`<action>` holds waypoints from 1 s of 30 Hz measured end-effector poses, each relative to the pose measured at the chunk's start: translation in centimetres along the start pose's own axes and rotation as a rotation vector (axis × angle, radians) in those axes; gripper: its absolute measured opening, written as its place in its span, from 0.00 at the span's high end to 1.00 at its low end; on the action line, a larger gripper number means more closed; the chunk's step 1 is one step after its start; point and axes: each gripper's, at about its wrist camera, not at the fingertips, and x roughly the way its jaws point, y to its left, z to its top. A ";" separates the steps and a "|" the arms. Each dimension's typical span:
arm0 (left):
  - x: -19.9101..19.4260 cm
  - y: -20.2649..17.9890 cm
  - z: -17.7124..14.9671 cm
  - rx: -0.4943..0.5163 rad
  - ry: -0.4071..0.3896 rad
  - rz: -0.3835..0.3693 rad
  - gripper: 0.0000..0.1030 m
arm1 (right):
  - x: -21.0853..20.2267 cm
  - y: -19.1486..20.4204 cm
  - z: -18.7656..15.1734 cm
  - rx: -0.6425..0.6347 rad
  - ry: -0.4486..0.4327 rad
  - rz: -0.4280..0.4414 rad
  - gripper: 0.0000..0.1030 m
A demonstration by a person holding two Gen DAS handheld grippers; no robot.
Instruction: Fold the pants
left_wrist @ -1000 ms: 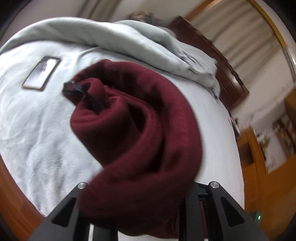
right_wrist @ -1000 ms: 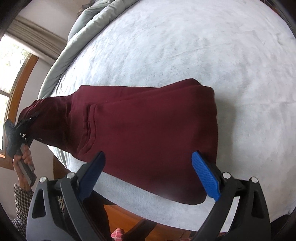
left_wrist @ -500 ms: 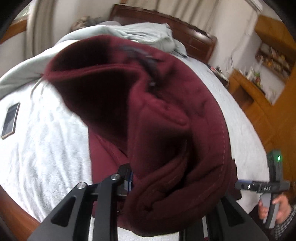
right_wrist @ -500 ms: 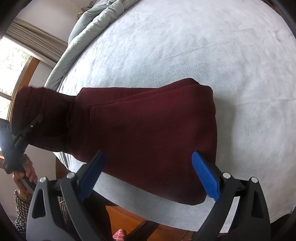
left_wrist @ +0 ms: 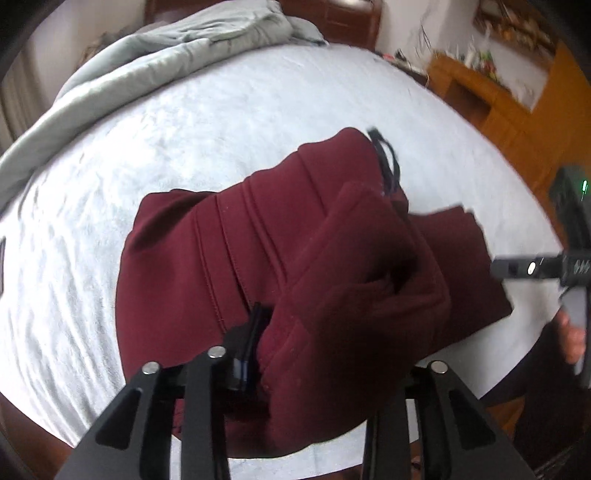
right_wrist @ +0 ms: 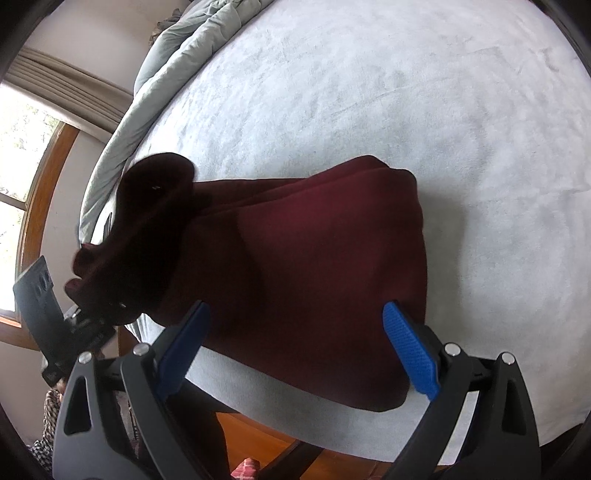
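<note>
Maroon fleece pants point(left_wrist: 236, 266) lie partly folded on the pale grey plush bedspread point(left_wrist: 184, 122), near the bed's front edge, and we see them from both of our grippers. Our left gripper point(left_wrist: 314, 354) has a thick bunch of the maroon cloth between its black fingers point(left_wrist: 243, 347); its jaws are opening, and the fabric still fills the gap and drapes over the flat layer beneath. A black drawstring point(left_wrist: 388, 162) shows at the far end of that raised fold. In the right wrist view the same bunch rises as a dark hump at the left end of the pants point(right_wrist: 303, 266), with the left gripper point(right_wrist: 92, 317) under it.

Our right gripper point(right_wrist: 295, 354) hangs above the near edge of the pants with its blue ribbed pads point(right_wrist: 410, 347) spread wide, holding nothing; the cloth lies below them, and we cannot tell whether the tips touch it.

A rumpled grey-green quilt point(left_wrist: 177, 51) is heaped along the far side of the bed. A wooden headboard point(left_wrist: 343, 18) stands behind it, and a wood-framed window point(right_wrist: 26, 192) shows at the left of the right wrist view.
</note>
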 end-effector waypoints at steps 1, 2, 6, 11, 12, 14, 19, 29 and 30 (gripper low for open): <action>-0.1 -0.3 0.0 0.002 0.004 0.008 0.67 | 0.0 0.1 -0.1 -0.003 0.000 0.006 0.09; -0.6 -0.3 0.2 -0.012 0.003 0.010 0.65 | 0.0 0.3 -0.1 -0.009 -0.001 0.016 0.09; -3.2 0.5 0.7 -0.091 -0.024 -0.034 0.30 | 0.1 1.2 0.1 -0.032 0.001 0.031 0.09; -7.6 0.1 1.4 -0.116 -0.178 -0.150 0.04 | 0.8 1.7 0.2 -0.029 0.008 0.039 0.09; -7.8 0.0 1.6 -0.111 -0.175 -0.150 0.04 | 0.8 1.7 0.2 -0.026 0.012 0.043 0.09; -8.0 0.8 1.5 -0.125 -0.171 -0.165 0.04 | 0.8 1.9 0.2 -0.027 0.014 0.055 0.09; -5.4 5.1 1.1 -0.242 -0.068 -0.051 0.04 | 1.6 2.2 -0.1 -0.052 0.041 0.016 0.09; -1.2 9.1 -2.4 -0.307 0.082 -0.036 0.04 | 2.4 3.3 0.2 -0.071 0.081 -0.005 0.09; -1.8 9.4 -2.5 -0.319 0.074 -0.043 0.04 | 2.3 4.2 0.3 -0.086 0.084 -0.004 0.09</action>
